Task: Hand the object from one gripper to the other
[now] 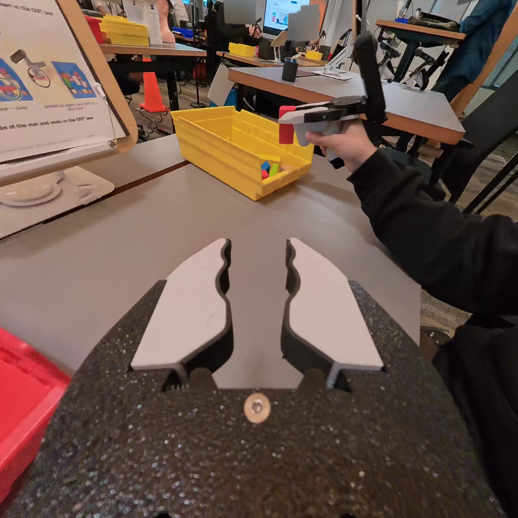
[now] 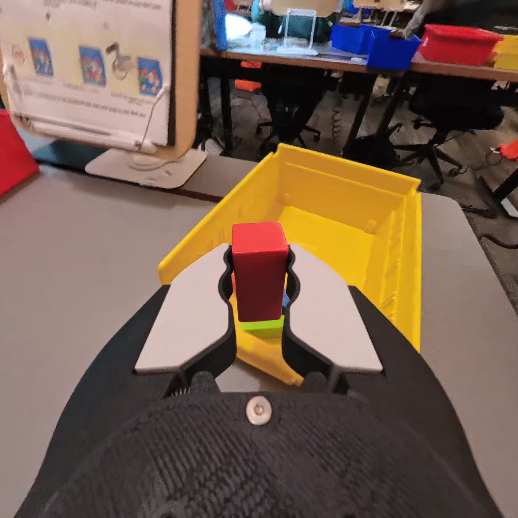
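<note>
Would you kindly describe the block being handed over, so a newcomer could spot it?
Find the yellow bin on the grey table. Above its near end, the right gripper clamps an upright red block. Unlike the other blocks, it is lifted clear of the bin.

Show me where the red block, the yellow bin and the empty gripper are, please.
red block (image 2: 259, 280): right wrist view, its front face, between the fingers.
yellow bin (image 2: 347, 179): right wrist view, its far wall.
left gripper (image 1: 258, 246): left wrist view, the open gap between its fingertips.
</note>
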